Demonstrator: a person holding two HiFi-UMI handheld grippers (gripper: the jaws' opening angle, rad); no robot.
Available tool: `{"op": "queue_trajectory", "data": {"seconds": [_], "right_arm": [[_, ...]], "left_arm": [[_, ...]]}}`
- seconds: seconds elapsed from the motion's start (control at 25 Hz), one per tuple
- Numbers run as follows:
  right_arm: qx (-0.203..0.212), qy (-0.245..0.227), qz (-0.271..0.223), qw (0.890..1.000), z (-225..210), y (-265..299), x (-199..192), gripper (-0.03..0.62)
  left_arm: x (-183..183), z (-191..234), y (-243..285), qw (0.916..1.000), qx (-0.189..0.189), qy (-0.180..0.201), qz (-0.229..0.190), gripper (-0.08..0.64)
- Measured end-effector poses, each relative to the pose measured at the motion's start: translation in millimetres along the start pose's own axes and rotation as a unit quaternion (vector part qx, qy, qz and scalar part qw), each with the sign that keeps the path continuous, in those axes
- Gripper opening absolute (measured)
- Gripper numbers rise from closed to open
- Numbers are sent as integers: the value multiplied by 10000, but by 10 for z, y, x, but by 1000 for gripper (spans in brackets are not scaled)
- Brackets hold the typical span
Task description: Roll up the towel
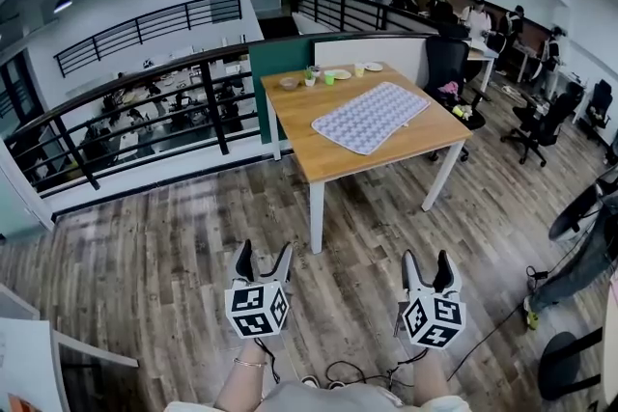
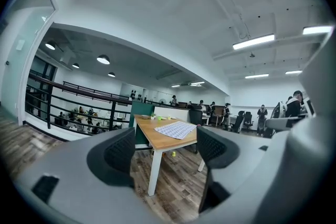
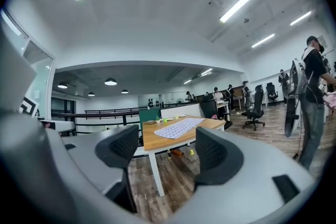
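Left claw [image 1: 266, 252] parted, empty, right claw [image 1: 428, 259] likewise — towel [image 1: 370, 117] flat on table [image 1: 328, 159], well apart.

Left gripper [image 1: 263, 257] held out in front, pointing level, jaws wide apart, nothing between them. Left marker cube [image 1: 257, 309] sits at its back end, just above left forearm [image 1: 241, 383]. Right gripper [image 1: 427, 265] beside it, well apart, level too, pointing same way. Its jaws apart as well, nothing between them. Right marker cube [image 1: 433, 321] sits just above right forearm [image 1: 431, 387]. Both forearms bare, reaching forward side by side. Black pads [image 2: 119, 155] face each other
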State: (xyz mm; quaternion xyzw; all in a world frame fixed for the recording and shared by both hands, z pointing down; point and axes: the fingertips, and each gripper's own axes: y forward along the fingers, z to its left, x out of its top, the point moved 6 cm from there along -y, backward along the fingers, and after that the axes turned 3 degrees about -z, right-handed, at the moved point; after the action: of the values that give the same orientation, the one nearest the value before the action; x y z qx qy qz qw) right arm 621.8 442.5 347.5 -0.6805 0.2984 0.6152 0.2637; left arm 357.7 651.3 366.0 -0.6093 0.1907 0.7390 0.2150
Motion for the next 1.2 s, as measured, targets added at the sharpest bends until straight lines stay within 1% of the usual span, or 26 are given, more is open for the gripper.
{"op": "queue_trajectory", "data": {"seconds": [0.04, 0.16, 0.4, 0.56, 0.8, 0.96, 1.08, 1.2], "right_arm": [[-11, -1, 2, 10000, 20, 16, -12, 341], [-33, -22, 12, 10000, 101, 74, -58, 380], [-104, -138, -81, 9998, 307, 212, -72, 455], [-225, -259, -63, 9994, 412, 307, -86, 528], [-335, -137, 4, 9993, 498, 363, -172, 536], [-471, -371, 361, 9975, 446, 379, -230, 535], [-574, -324, 564, 9962, 386, 453, -301, 534], [-586, -373, 681, 9953, 393, 614, -342, 531]], "left_arm": [[2, 28, 9, 10000, 15, -1, -6, 371], [-13, 127, 31, 10000, 22, -17, 8, 408], [-29, 311, 119, 10000, 8, -4, 64, 449], [-5, 434, 179, 10000, 70, 9, 0, 459], [-16, 656, 209, 9998, 175, -26, -50, 459], [-50, 735, 273, 9995, 249, -194, 1, 459], [-86, 751, 370, 9996, 174, -204, 30, 459], [-150, 845, 505, 9993, 214, -302, 70, 459]]}}
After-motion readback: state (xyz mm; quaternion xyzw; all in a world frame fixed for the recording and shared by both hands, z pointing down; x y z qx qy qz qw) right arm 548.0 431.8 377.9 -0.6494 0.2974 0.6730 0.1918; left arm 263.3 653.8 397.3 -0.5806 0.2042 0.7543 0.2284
